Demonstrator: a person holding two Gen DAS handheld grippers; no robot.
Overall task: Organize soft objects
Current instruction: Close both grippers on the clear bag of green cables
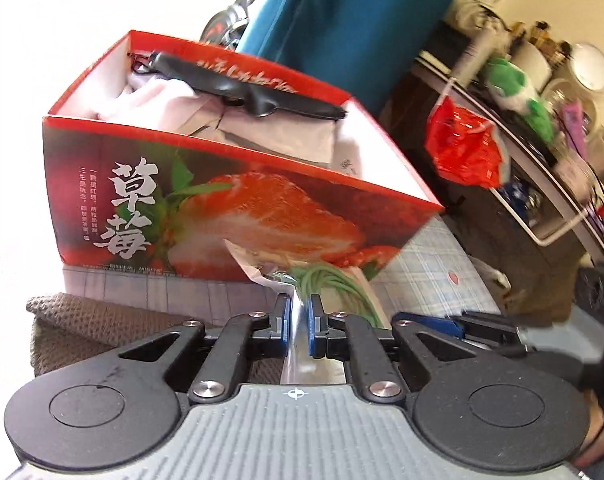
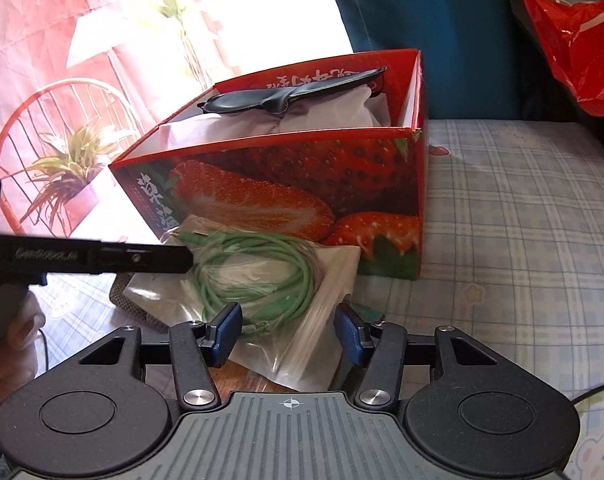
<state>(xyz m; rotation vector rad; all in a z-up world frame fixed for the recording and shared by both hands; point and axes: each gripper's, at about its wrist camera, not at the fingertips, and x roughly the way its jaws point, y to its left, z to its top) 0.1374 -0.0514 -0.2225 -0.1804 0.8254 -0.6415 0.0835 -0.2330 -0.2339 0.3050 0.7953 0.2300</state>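
A clear plastic bag holding a coiled green cable (image 2: 261, 276) lies tilted in front of a red strawberry-printed box (image 2: 302, 184). My left gripper (image 1: 299, 320) is shut on the bag's thin edge (image 1: 261, 268); in the right wrist view its black fingers (image 2: 141, 258) reach in from the left. My right gripper (image 2: 289, 332) has the bag's lower end between its blue pads, which touch it on both sides. The box (image 1: 221, 208) holds white cloth (image 1: 161, 92) with a black eye mask (image 1: 245, 88) on top.
Everything rests on a blue plaid bedsheet (image 2: 522, 220). A brown knitted cloth (image 1: 101, 320) lies under the bag at the left. A teal cushion (image 1: 342, 12) stands behind the box. A red plastic bag (image 1: 466, 152) hangs from a cluttered shelf at the right.
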